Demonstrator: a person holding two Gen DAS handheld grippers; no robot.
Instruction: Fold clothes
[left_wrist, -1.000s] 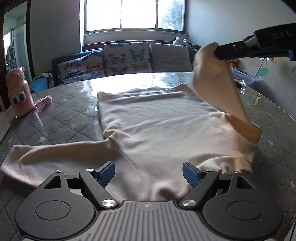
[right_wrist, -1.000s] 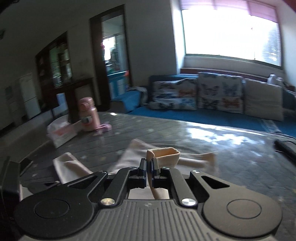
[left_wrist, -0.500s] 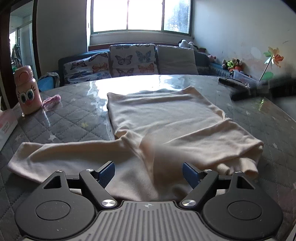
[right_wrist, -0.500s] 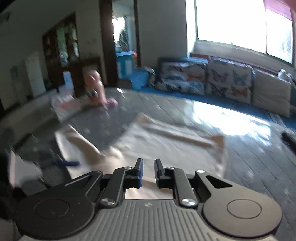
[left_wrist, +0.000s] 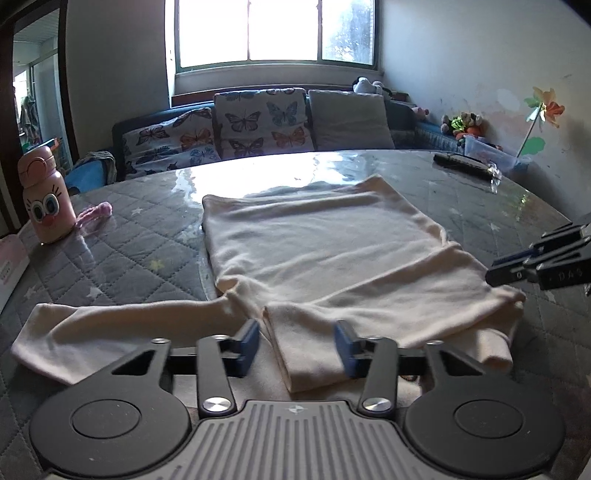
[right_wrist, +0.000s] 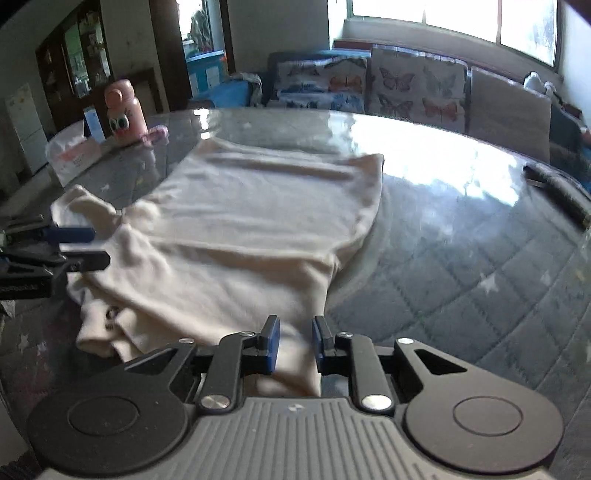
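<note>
A cream long-sleeved shirt (left_wrist: 314, 243) (right_wrist: 258, 221) lies flat on the quilted grey table (left_wrist: 140, 254). One sleeve is folded across the body and its cuff (left_wrist: 306, 354) ends between the fingers of my left gripper (left_wrist: 297, 349), whose jaws are closing without squeezing it. The other sleeve (left_wrist: 92, 325) stretches out to the left. My right gripper (right_wrist: 293, 349) hovers low over the shirt's right edge, its jaws opening a little with cloth under the narrow gap. Each gripper shows in the other's view: the right gripper (left_wrist: 493, 271) at the right edge, the left gripper (right_wrist: 99, 247) at the left.
A pink bottle with cartoon eyes (left_wrist: 44, 199) (right_wrist: 122, 110) and a tissue box (right_wrist: 74, 157) stand at the table's left. A black remote (left_wrist: 461, 164) (right_wrist: 557, 192) lies at the far right. A sofa with butterfly cushions (left_wrist: 258, 125) runs behind the table.
The right gripper has let go of the sleeve it held up, and the sleeve now lies folded across the shirt. The right gripper has dropped to the shirt's edge. The left jaws have narrowed.
</note>
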